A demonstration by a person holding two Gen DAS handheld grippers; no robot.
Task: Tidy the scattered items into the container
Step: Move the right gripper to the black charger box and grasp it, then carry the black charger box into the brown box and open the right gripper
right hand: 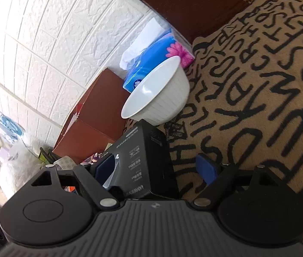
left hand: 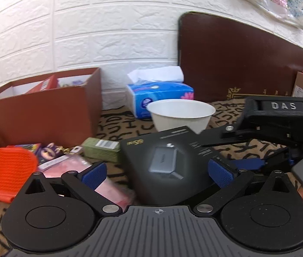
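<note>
A black product box [left hand: 168,162] lies tilted on the lettered cloth, between the fingers of my left gripper [left hand: 157,173], which is open around it. My right gripper [right hand: 157,169] is also open, with the same black box [right hand: 145,167] between its fingers; its arm reaches in from the right in the left wrist view. The brown cardboard container [left hand: 44,111] stands at the back left with some items inside. Scattered near it are an orange round case [left hand: 7,171], a pink packet [left hand: 80,167], a purple pack [left hand: 46,152] and a green box [left hand: 102,150].
A white bowl [left hand: 181,113] stands just behind the black box, with a blue tissue pack [left hand: 157,96] behind it. A dark brown board [left hand: 237,64] leans on the white brick wall. The cloth [right hand: 258,85] stretches to the right.
</note>
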